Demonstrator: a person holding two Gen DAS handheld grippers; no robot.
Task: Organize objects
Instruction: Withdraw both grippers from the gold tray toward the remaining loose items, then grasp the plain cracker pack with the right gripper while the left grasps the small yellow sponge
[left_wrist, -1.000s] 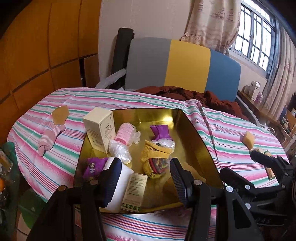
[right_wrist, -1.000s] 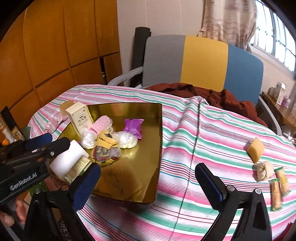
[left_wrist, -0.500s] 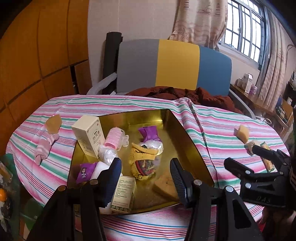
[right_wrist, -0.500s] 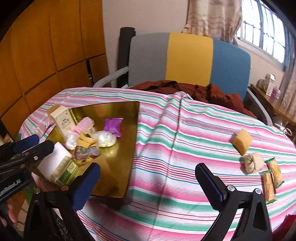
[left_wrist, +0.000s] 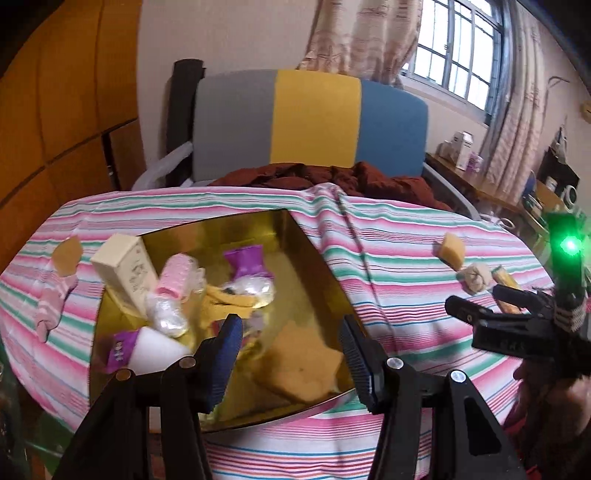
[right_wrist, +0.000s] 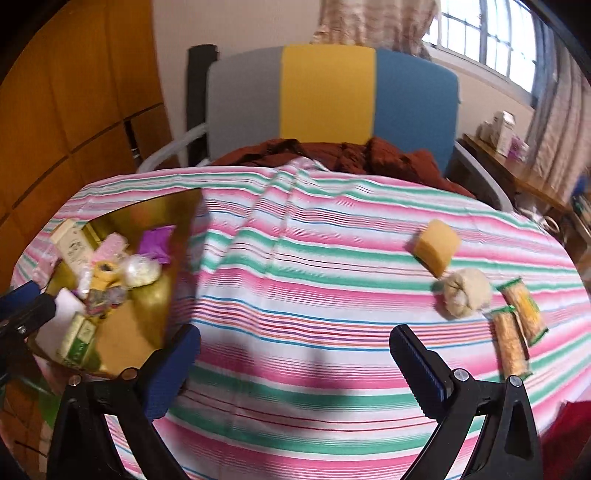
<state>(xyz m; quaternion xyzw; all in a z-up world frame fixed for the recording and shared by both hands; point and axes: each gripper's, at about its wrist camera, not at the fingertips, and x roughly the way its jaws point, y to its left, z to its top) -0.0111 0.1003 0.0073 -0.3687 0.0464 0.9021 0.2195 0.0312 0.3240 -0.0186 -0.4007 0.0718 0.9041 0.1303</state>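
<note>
With your right hand-held gripper (right_wrist: 295, 354) wide apart and empty, closing carelessly could snag the striped cloth beside the yellow foam sponge block (right_wrist: 436, 246).

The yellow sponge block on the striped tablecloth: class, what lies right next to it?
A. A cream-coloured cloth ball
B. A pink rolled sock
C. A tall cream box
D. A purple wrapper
A. In the right wrist view the yellow sponge block lies on the bare striped tablecloth with the cream-coloured cloth ball just beside it, well away from the gold tray.
</note>
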